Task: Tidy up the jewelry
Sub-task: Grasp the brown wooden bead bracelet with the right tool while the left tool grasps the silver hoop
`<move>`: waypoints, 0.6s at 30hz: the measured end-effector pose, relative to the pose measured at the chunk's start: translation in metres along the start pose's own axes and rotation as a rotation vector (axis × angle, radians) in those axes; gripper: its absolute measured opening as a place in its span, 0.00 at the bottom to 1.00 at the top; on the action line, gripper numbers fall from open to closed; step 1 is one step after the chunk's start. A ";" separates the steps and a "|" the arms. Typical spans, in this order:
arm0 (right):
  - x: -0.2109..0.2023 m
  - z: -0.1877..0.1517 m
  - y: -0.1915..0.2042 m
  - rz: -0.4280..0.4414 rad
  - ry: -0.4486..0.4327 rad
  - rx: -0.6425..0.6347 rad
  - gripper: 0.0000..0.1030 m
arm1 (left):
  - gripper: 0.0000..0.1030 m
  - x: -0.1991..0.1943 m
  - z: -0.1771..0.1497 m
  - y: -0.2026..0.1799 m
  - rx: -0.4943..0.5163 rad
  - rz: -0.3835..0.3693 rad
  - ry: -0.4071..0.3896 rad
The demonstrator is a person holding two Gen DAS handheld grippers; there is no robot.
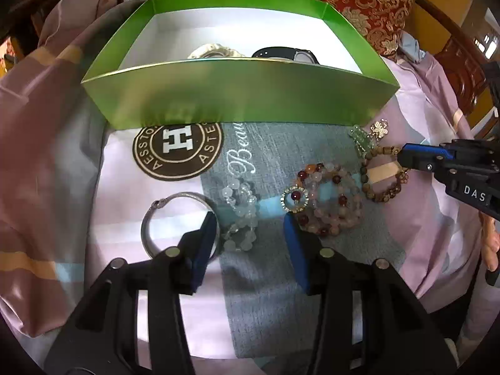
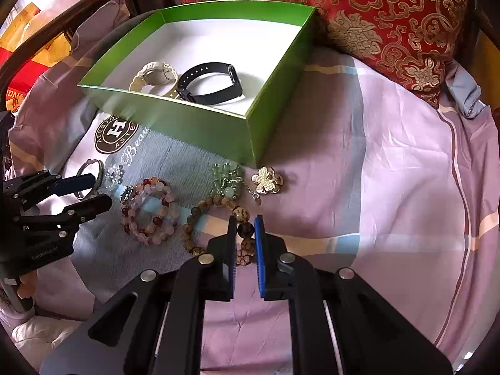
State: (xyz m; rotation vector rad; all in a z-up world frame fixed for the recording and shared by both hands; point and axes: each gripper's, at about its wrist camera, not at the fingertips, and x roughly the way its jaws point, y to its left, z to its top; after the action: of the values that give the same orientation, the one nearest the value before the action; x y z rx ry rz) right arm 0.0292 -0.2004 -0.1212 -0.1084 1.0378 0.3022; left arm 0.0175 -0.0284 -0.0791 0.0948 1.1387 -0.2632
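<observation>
A lilac patchwork bedsheet (image 2: 390, 162) covers the surface, a red-and-gold cushion (image 2: 375, 15) behind. The green box (image 2: 193, 122) holds two watches. The right gripper (image 2: 245, 228) pinches the wooden bead bracelet (image 2: 190, 240); the left gripper (image 1: 250, 228) gapes above the clear bead bracelet (image 1: 240, 218).

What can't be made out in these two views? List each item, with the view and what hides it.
- Cream watch and black band: left wrist view, mostly hidden by the green box front wall.
- Silver bangle: left wrist view, its near side is covered by the left gripper fingers.
- Wooden bead bracelet: right wrist view, the beads between the right gripper fingers are partly hidden.
- Printed script on the bedsheet: cut off by the box.
</observation>
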 end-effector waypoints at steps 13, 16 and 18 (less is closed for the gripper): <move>0.008 -0.002 -0.002 -0.032 0.026 0.001 0.22 | 0.28 -0.002 0.012 0.004 -0.005 -0.003 -0.018; 0.010 -0.003 -0.001 -0.029 0.033 -0.006 0.22 | 0.28 0.009 0.015 0.001 0.001 0.003 0.015; 0.011 -0.003 0.000 -0.028 0.037 -0.007 0.22 | 0.28 0.010 0.014 -0.001 0.009 0.005 0.012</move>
State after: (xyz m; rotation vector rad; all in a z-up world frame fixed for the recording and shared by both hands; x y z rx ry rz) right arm 0.0320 -0.1989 -0.1322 -0.1357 1.0711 0.2792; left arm 0.0334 -0.0340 -0.0825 0.1072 1.1493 -0.2632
